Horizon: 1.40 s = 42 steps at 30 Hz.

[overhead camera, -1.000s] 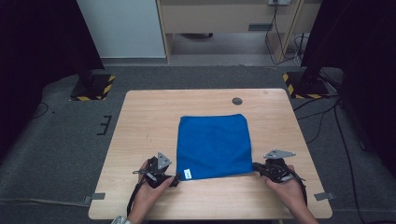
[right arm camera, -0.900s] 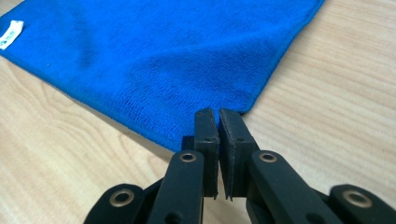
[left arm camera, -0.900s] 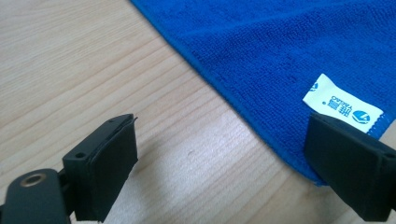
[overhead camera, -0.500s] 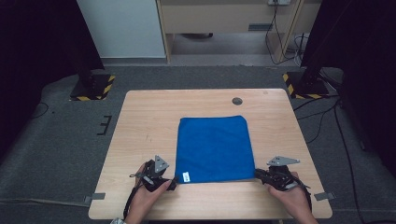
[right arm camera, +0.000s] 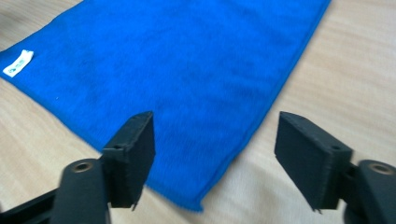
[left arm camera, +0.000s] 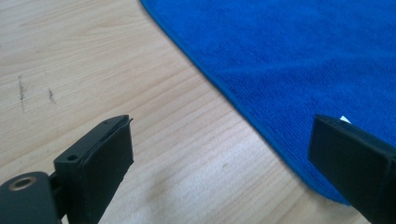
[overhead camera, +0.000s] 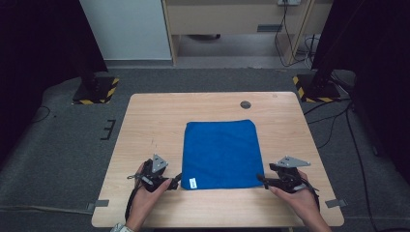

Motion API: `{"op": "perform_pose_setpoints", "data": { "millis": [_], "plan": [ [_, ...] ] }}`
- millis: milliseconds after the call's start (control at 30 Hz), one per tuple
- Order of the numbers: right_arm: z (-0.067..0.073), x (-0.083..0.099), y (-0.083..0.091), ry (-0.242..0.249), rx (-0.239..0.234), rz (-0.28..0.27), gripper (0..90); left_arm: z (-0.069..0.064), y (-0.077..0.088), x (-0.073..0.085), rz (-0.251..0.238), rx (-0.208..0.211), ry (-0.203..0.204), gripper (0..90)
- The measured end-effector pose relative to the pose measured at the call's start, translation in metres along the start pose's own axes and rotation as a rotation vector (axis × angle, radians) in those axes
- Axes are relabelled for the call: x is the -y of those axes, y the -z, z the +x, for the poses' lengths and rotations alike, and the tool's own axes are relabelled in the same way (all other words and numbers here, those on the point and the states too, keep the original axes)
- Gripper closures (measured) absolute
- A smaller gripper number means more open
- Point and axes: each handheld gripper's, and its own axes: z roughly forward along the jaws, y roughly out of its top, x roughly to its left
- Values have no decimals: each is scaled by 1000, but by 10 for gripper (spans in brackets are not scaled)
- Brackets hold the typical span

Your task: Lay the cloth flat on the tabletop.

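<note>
A blue cloth point(overhead camera: 221, 153) lies flat on the wooden table point(overhead camera: 145, 125), a small white tag point(overhead camera: 192, 182) at its near left corner. My left gripper point(overhead camera: 175, 181) rests just off that corner, jaws wide apart with bare wood and the cloth's edge point(left arm camera: 261, 126) between them. My right gripper point(overhead camera: 261, 180) sits at the near right corner; its jaws have just been opening and now stand apart over the cloth's corner point(right arm camera: 201, 200), not pressing on it. The blue cloth point(right arm camera: 187, 70) stretches away ahead of the right gripper point(right arm camera: 215, 140).
A small dark round inset point(overhead camera: 245, 104) sits in the table near its far edge. Black stands with yellow-black striped bases point(overhead camera: 96, 92) point(overhead camera: 314, 89) flank the table on the floor. Cables point(overhead camera: 333, 125) trail off to the right.
The right gripper's jaws have opened and let go of the cloth's near right corner, which now lies flat. Both hands stayed roughly in place.
</note>
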Motion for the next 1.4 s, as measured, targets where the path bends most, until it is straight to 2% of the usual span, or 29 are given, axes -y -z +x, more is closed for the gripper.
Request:
{"op": "perform_pose_setpoints", "data": {
  "millis": [100, 300, 433, 533, 633, 733, 900, 1133, 1400],
  "plan": [
    [1, -8, -6, 17, -4, -17, 229, 6, -1, -6, -11, 8, 9, 56],
    [4, -21, -26, 48, -27, -9, 184, 19, -5, -17, -20, 22, 27, 47],
    [10, -30, -41, 42, -50, -4, 165, 29, -10, -22, -7, 33, 34, 48],
    [15, -38, -51, 59, -52, 7, 158, 36, -14, -26, 0, 29, 28, 50],
    [21, -45, -58, 61, -53, 0, 154, 42, -14, -25, -7, 26, 41, 52],
    [32, -53, -65, 93, -63, 3, 135, 45, -15, -22, 1, 21, 42, 52],
    [56, -68, -80, 133, -111, -8, 127, 46, -18, -18, 24, 10, 26, 53],
    [87, -86, -102, 169, -166, 1, 181, 50, -19, -15, 31, 6, 35, 54],
    [115, -98, -116, 212, -214, 18, 240, 56, -18, -23, 18, 9, 40, 56]
  ]
}}
